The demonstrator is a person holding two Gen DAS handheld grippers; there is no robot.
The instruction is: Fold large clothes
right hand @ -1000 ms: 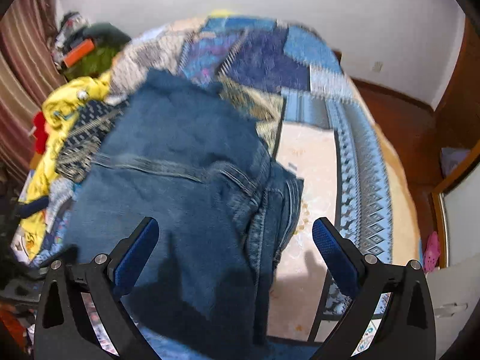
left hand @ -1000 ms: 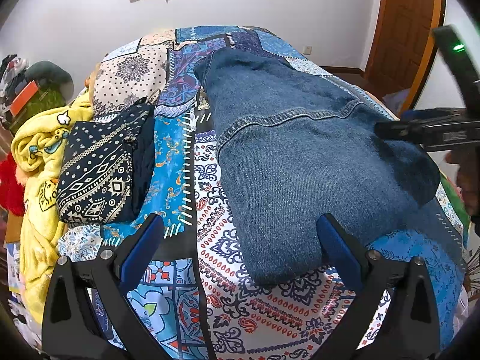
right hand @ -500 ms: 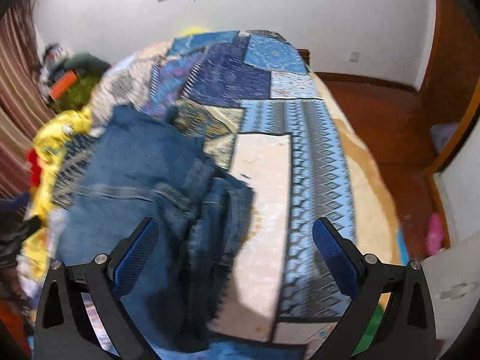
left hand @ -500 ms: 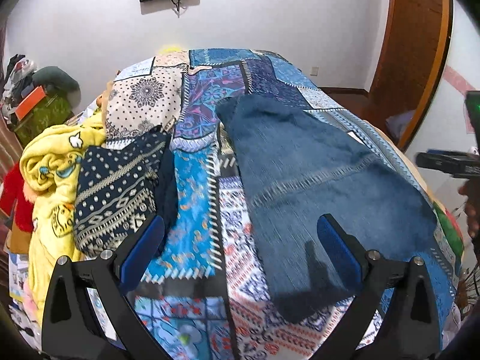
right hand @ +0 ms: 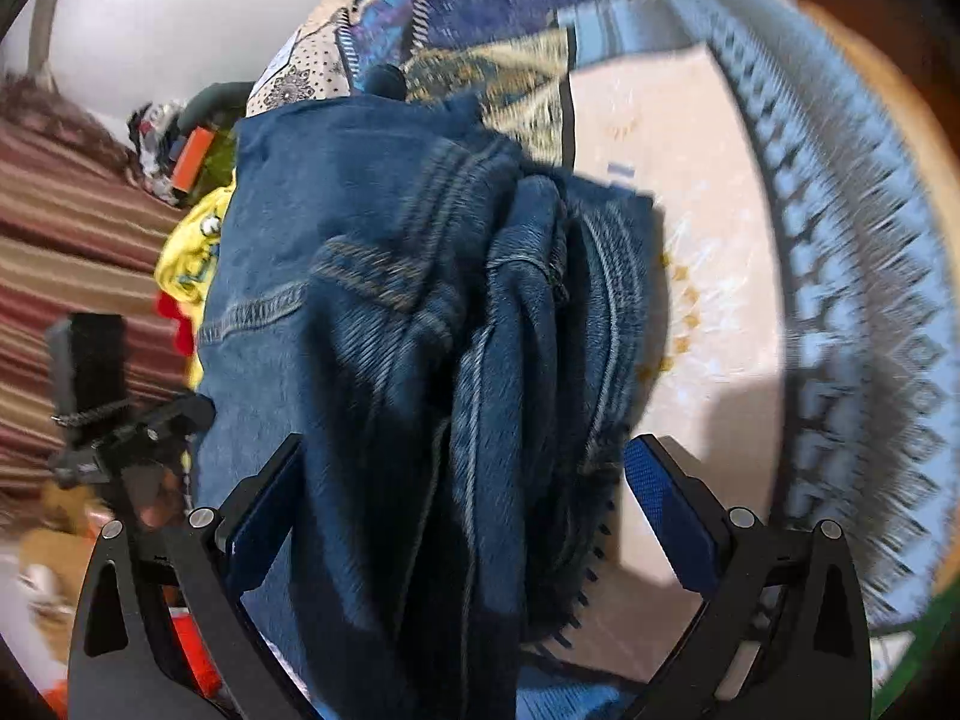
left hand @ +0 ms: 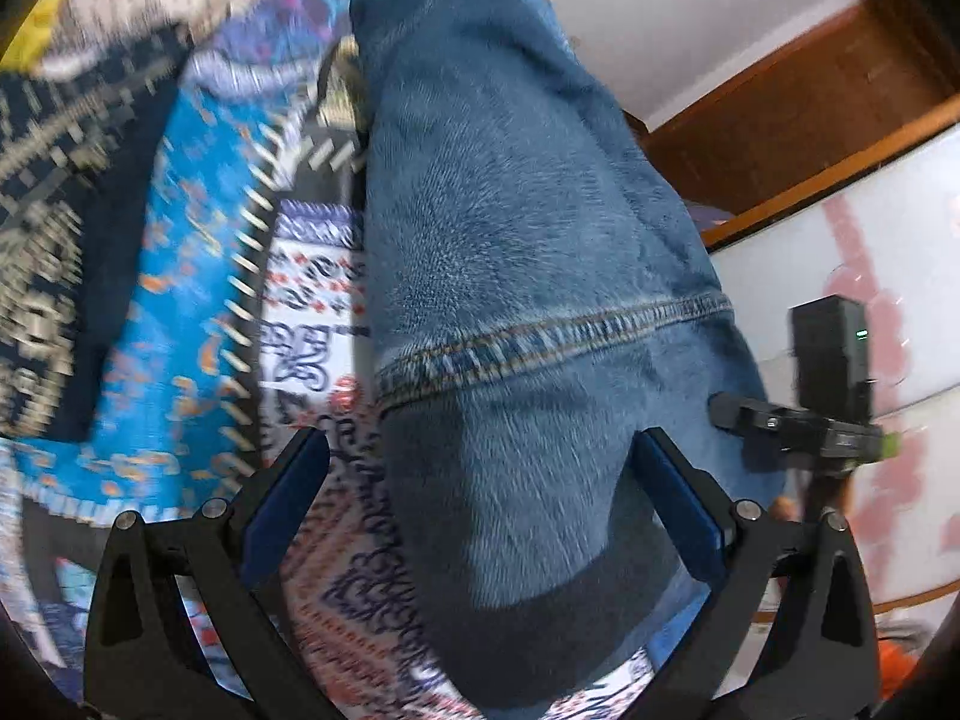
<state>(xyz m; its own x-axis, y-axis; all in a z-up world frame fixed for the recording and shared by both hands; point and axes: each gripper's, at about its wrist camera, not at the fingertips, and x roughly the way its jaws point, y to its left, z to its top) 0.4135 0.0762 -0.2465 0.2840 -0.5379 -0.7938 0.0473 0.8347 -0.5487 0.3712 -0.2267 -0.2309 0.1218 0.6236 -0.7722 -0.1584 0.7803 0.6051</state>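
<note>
— What is differing from half a second ago?

— Both cameras are sitting much closer to the jeans [left hand: 516, 276] now. In the left wrist view the denim is filling the middle of the picture, where before it was lying farther off on the bed [left hand: 198, 276] with the wall and the door showing behind. The picture is also smearing, which it was not doing earlier.

— And where are the jeans lying?

— On the patterned bedspread, folded over, with a stitched seam running across them. The left gripper [left hand: 480, 510] is hovering right over their near end, its blue-padded fingers [left hand: 282, 510] spread wide on either side of the cloth and gripping nothing. In the right wrist view the right gripper [right hand: 462, 516] is doing the same over the bunched waistband end of the jeans [right hand: 420, 330] — fingers [right hand: 672, 516] wide apart, nothing between the pads but loose denim below.

— Anything else around?

— A dark patterned garment [left hand: 42, 228] is lying to the left of the jeans, apart from them, and a yellow blanket [right hand: 192, 252] is showing beyond their far edge. Each view is catching the other gripper at its side.

— Any writing to read?

— None that I can make out; the blur is hiding any small print.
</note>
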